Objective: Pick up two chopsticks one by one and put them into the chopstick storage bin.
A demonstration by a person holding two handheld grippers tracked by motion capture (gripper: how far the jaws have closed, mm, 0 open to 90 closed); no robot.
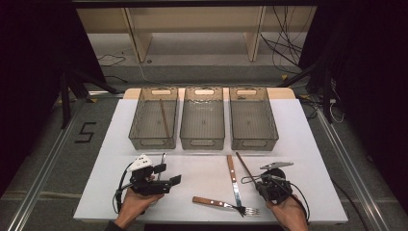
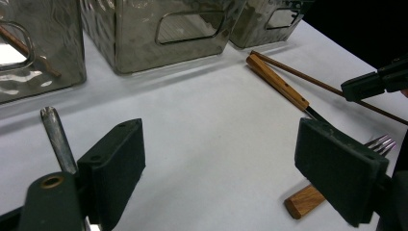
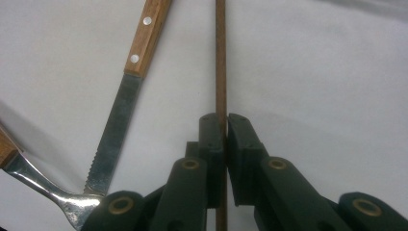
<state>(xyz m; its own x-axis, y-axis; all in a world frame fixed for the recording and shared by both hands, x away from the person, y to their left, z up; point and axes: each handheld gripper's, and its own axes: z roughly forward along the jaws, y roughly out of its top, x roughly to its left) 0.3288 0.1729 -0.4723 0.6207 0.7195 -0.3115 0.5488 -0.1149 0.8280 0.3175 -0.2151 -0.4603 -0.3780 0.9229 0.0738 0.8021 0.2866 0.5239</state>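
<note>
My right gripper point(image 1: 251, 179) point(image 3: 222, 129) is shut on a thin brown chopstick point(image 1: 243, 164) point(image 3: 221, 57) that lies on the white table; the stick runs straight out between the jaws. Just left of it lies a wooden-handled knife point(image 1: 233, 174) point(image 3: 115, 130), and a wooden-handled fork point(image 1: 214, 202) point(image 3: 48, 190) crosses the knife's tip. My left gripper point(image 1: 168, 173) point(image 2: 223, 168) is open wide over bare table, holding nothing. A metal utensil handle point(image 1: 163, 159) point(image 2: 57, 137) lies beside its left jaw. The fork point(image 2: 304, 202) sits partly behind its right jaw.
Three clear smoky bins stand in a row at the back: left bin point(image 1: 136, 120) with a second chopstick point(image 1: 165, 118) inside, middle bin point(image 1: 202, 143), right bin point(image 1: 273, 126). The white table point(image 1: 202, 171) has open room between the two grippers.
</note>
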